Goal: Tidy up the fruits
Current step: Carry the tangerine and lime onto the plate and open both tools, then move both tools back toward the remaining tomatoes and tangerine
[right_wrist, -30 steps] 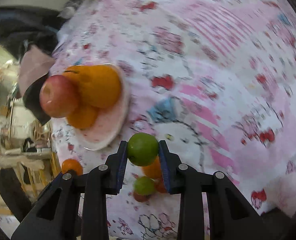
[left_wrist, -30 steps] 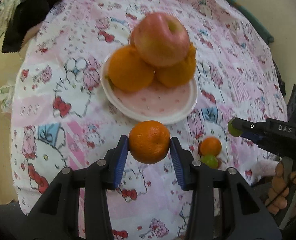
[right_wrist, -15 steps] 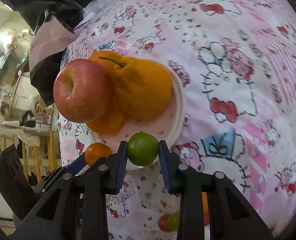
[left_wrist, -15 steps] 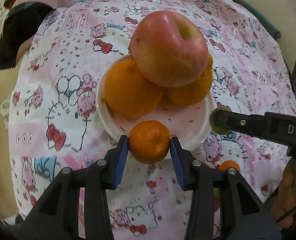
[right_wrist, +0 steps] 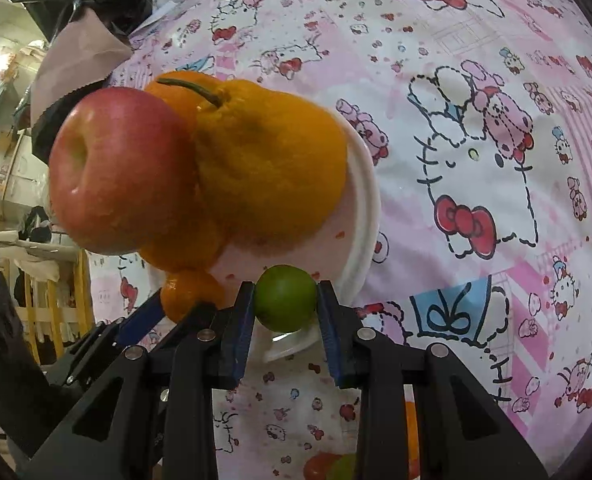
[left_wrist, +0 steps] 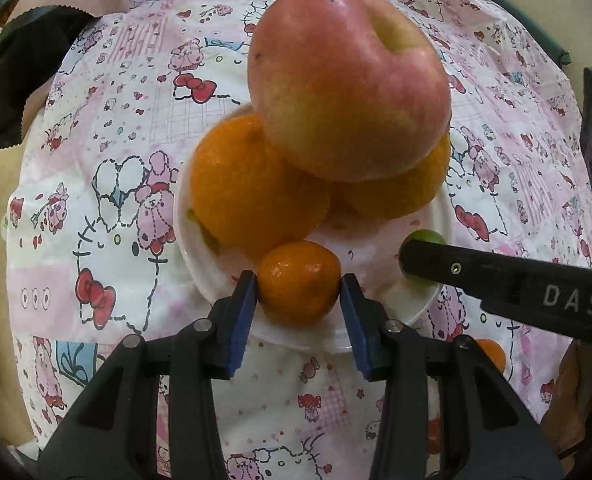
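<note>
Now both grippers had come in over the near rim of the white plate (left_wrist: 200, 276), where a second before they had carried their fruit above bare cloth short of it. Nearest, the left gripper (left_wrist: 299, 300) had its blue fingers (left_wrist: 242, 320) clamped on a small mandarin (left_wrist: 299, 282), which touched or nearly touched the big orange (left_wrist: 252, 188) on the plate. Just beside it along the rim, the right gripper (right_wrist: 284, 300) pinched a green lime (right_wrist: 284, 298) over the plate's edge. Behind them an apple (left_wrist: 347, 80) sat atop the oranges. Beyond the plate spread the pink cartoon-print cloth (left_wrist: 136, 80) over the tabletop. Probably both pieces were ready for release; a few small fruits (right_wrist: 327, 466) lay loose short of the plate.
</note>
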A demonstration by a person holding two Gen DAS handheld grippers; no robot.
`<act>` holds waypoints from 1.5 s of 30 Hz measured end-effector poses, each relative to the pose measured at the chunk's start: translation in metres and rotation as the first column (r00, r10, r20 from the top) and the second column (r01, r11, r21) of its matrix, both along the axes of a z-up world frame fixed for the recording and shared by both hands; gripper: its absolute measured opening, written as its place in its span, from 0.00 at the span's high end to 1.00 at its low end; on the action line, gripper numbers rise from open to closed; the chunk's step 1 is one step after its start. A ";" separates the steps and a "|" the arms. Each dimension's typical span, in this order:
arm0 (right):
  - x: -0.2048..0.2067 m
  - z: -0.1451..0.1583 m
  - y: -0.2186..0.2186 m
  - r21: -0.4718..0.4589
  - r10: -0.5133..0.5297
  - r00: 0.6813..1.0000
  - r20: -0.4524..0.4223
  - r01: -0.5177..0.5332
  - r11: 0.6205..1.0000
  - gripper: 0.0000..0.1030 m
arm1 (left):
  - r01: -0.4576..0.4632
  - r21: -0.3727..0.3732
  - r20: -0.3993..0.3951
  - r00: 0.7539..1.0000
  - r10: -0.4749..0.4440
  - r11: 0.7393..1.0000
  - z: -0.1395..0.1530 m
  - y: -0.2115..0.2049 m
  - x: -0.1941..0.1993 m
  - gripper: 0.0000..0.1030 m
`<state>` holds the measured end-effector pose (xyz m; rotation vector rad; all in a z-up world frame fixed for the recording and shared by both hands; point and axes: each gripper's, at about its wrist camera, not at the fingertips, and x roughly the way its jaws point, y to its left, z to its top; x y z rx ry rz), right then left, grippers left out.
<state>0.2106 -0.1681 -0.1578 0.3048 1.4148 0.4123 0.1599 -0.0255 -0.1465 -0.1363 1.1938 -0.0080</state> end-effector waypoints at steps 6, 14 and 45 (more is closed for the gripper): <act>-0.002 0.000 0.000 0.000 -0.004 1.000 -0.001 0.004 1.000 0.68 | -0.004 -0.013 -0.004 1.000 0.003 1.000 0.000 0.002 0.000 0.61; -0.002 0.001 -0.001 0.006 -0.009 1.000 -0.004 0.009 1.000 0.67 | -0.003 -0.014 -0.005 1.000 0.003 1.000 0.000 0.003 0.000 0.61; -0.073 0.106 -0.078 0.124 -0.123 0.968 0.218 0.097 0.987 0.16 | -0.080 0.017 0.220 0.973 0.075 0.997 0.095 0.026 -0.075 0.20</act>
